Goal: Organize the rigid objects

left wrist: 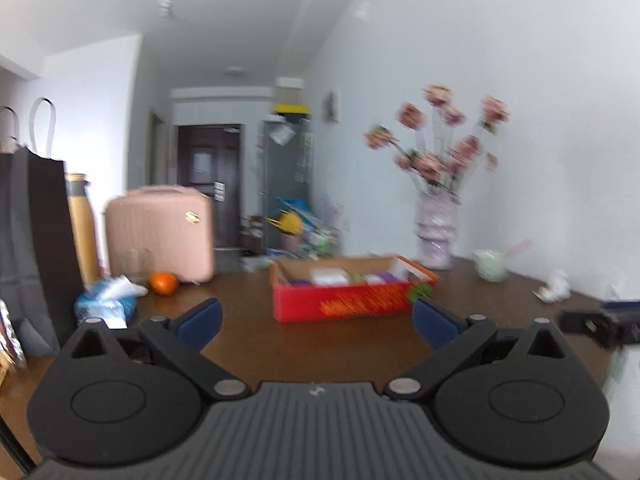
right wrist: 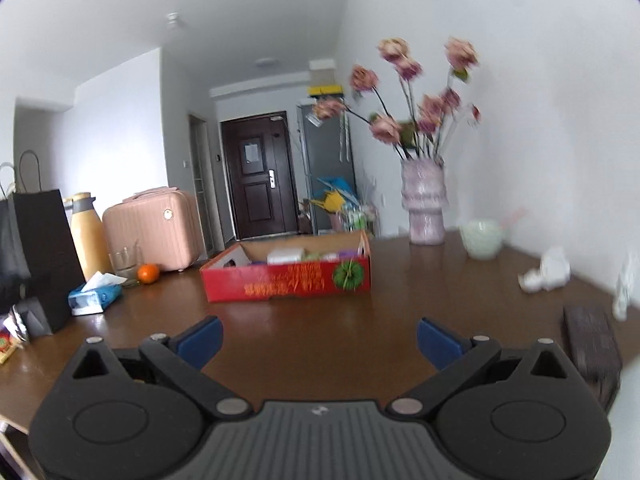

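A red cardboard box stands open on the brown table, holding several small packages, white and purple. My left gripper is open and empty, held above the table short of the box. My right gripper is open and empty too, also short of the box. A dark flat object lies at the table's right edge, and shows in the left wrist view. Both views are blurred.
At the left stand a black paper bag, a yellow bottle, a pink case, a glass, an orange and a tissue pack. At the right are a flower vase, a green bowl and crumpled paper.
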`<state>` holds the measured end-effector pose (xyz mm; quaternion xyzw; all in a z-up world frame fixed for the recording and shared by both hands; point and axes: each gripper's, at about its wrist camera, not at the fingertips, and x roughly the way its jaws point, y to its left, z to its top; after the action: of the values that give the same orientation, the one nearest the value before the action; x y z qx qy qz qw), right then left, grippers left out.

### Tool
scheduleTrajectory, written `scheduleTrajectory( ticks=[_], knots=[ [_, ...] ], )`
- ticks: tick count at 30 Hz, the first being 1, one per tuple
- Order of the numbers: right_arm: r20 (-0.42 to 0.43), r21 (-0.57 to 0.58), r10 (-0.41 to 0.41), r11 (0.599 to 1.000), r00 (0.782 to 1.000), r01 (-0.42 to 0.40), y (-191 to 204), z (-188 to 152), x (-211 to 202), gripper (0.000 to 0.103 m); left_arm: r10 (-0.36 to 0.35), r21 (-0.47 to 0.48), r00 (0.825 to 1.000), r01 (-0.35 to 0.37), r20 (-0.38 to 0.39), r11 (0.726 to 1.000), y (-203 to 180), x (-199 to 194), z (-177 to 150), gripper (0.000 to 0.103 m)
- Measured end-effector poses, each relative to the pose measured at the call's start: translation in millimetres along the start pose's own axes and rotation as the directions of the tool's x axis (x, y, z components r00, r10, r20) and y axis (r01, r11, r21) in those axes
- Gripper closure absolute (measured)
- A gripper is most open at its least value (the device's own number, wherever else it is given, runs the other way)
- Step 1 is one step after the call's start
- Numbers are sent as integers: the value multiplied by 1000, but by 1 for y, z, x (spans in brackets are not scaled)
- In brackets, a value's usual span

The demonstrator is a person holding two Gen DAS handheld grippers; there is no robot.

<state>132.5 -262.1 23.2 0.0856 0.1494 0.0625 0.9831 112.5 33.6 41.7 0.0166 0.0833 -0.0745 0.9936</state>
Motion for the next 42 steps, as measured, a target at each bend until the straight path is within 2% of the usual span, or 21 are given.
scheduleTrajectory(
  ticks=[2, 5, 6, 9, 11, 14, 20, 42],
  knots=[
    [14, 7, -10, 1000, 1000, 10, 5, -12, -15, 0, 3, -8, 1000, -3, -23, 1000, -2, -14, -14, 0],
    [37, -82, -31, 996, 999, 34, 24, -28, -37, 0, 55, -57, 997, -58, -47, 997, -2, -33, -29, 0],
    [41, -95, -28, 995, 999, 32, 29, -36, -46, 0, 60, -47, 997, -63, -51, 997, -4, -38, -32, 0],
    [1, -144, -4, 990, 1000, 4, 44, -63, -71, 0, 136, 11, 990, -136, -23, 991, -12, -58, -39, 0],
    [-8, -138, 17, 990, 1000, -18, 50, -73, -78, 0, 136, 12, 990, -136, -28, 991, -13, -65, -41, 0],
    [-7, -165, -4, 986, 1000, 3, 59, -69, -77, 0, 132, 22, 991, -131, -31, 991, -15, -65, -40, 0],
    [6, -120, -23, 992, 1000, 24, 49, -61, -74, 0, 138, 11, 989, -137, -49, 990, -18, -59, -40, 0],
    [19, -95, -7, 995, 1000, 8, 43, -58, -71, 0, 128, 8, 991, -127, -40, 992, -17, -62, -38, 0]
  ],
)
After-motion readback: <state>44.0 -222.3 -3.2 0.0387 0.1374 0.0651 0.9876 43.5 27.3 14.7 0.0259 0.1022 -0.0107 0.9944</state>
